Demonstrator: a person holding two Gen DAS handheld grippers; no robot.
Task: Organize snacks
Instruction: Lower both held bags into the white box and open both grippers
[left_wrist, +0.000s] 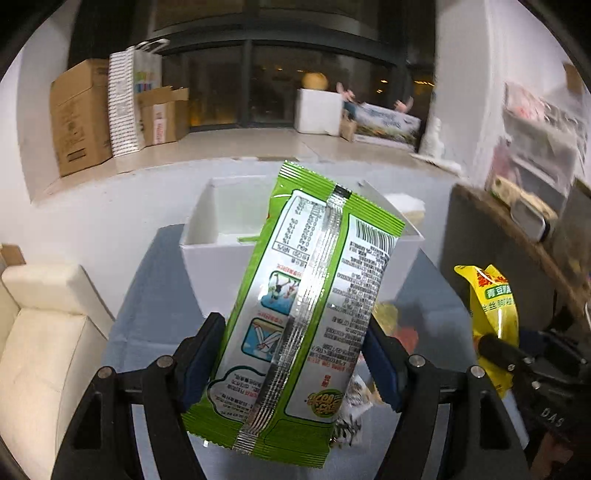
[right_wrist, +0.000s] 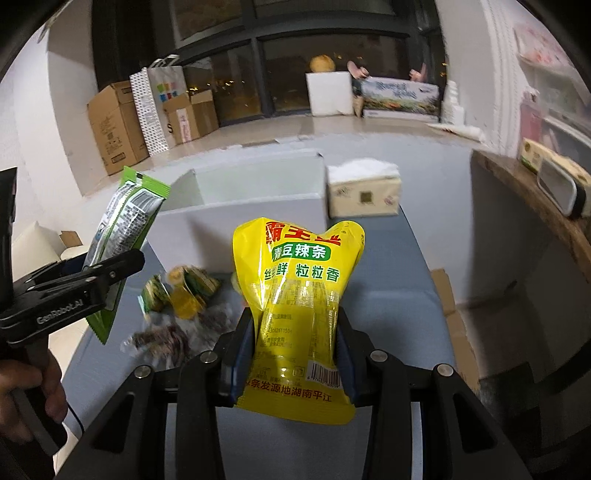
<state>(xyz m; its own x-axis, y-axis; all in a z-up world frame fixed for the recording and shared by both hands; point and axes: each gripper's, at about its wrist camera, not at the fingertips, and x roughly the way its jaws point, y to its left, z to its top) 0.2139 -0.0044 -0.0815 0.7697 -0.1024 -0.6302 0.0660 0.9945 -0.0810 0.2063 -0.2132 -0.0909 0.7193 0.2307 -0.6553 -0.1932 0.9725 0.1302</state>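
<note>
Above the desk (right_wrist: 399, 266): left gripper (left_wrist: 295, 354) fingers clamp a green packet (left_wrist: 303, 306); right gripper (right_wrist: 291, 354) fingers pinch a yellow pouch (right_wrist: 295, 295); white box (right_wrist: 255, 199) behind.

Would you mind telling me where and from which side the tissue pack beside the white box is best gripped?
Grip the tissue pack across its two short ends, coming from above. It lies flat on the table with its top face free, while the white box crowds its left side. It looks soft, so close gently. Both grippers are full now, so one must first be freed.
</note>
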